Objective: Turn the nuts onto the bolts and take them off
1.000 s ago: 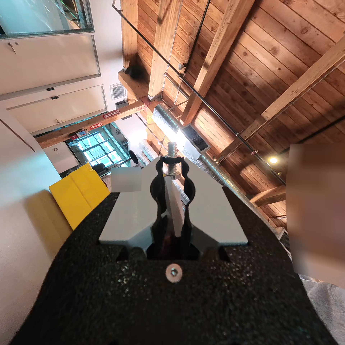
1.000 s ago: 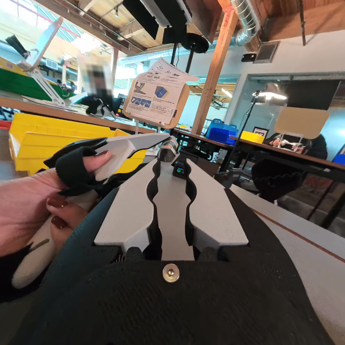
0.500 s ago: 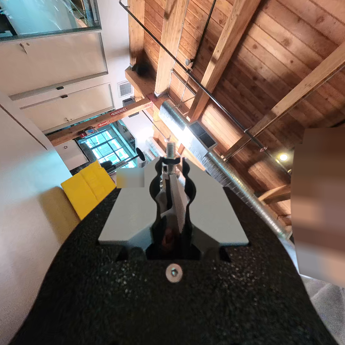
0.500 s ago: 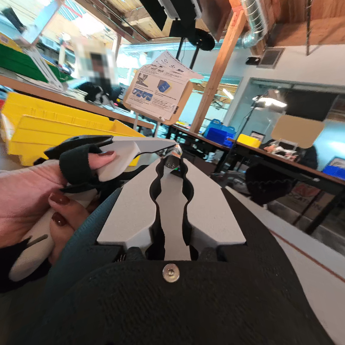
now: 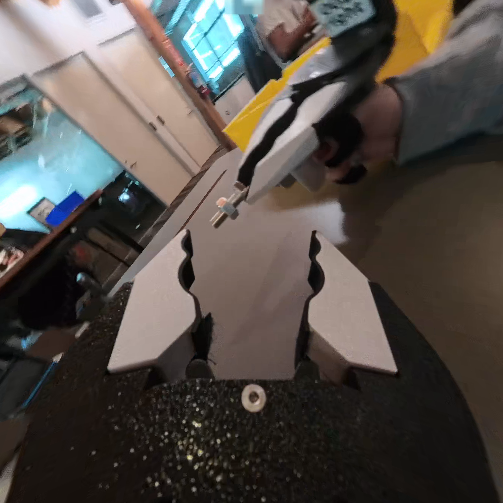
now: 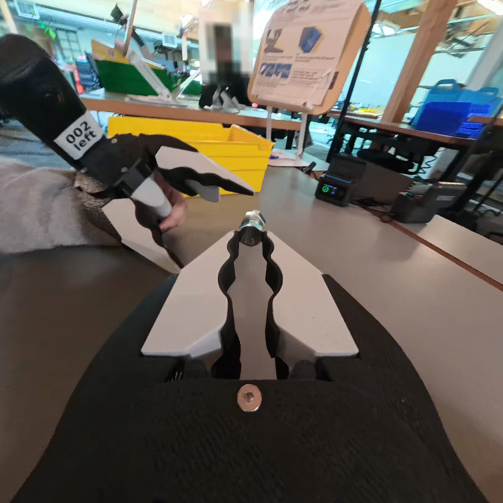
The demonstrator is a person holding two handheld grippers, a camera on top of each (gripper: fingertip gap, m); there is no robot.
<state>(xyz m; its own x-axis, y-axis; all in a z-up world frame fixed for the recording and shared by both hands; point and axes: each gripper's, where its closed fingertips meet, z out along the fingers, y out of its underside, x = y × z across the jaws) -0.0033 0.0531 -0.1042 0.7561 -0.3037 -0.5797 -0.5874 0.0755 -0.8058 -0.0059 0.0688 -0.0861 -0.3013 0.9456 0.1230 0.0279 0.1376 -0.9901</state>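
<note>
While aloft over the table [image 6: 353, 272], silvery bolt [image 6: 250, 236], nut [image 6: 253, 219] mid-thread, pinched by right claw [image 6: 250, 239]; left claw [image 5: 250, 239] spread, empty.

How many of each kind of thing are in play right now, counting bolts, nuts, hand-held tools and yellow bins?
Bolts: 1, held by the right tool
Nuts: 1, threaded on that bolt
Hand-held tools: 2, the left tool open and empty
Yellow bins: 1
Total: 5

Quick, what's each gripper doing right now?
Left gripper: open, holding nothing.
Right gripper: shut on the bolt, nut on it.
</note>
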